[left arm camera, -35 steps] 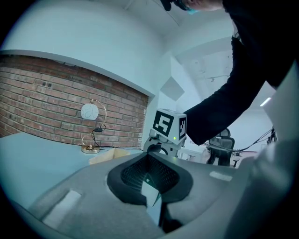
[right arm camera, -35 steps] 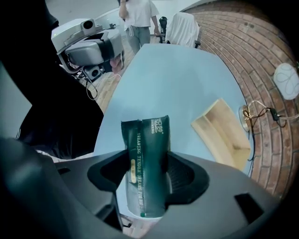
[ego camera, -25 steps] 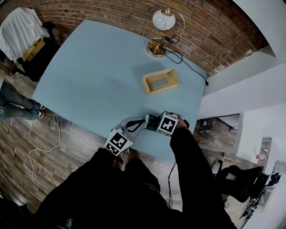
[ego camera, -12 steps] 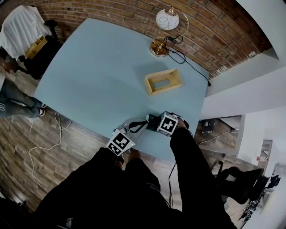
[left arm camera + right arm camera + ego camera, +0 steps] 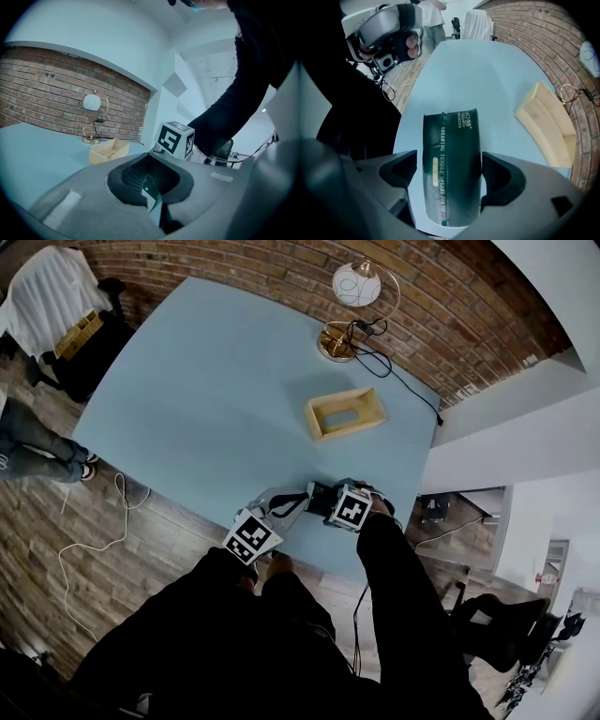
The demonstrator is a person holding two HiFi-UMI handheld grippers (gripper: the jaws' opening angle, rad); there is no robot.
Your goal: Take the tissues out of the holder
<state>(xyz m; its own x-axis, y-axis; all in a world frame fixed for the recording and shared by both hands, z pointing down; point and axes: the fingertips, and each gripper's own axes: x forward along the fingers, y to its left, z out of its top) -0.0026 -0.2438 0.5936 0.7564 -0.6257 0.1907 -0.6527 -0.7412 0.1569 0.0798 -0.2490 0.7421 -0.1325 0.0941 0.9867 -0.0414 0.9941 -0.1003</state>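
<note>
place: office-like room | cues: brick wall (image 5: 234, 261), blue table (image 5: 206, 399), office chair (image 5: 502, 620)

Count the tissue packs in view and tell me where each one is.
1. The tissue pack lies on the table between the right tongs, whose jaws have just been opening off it. The wooden holder looks empty; nothing suggests a hidden pack.

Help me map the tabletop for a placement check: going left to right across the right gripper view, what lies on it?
Dark green plastic tissue pack → pale wooden open-topped holder → white globe table lamp.
</note>
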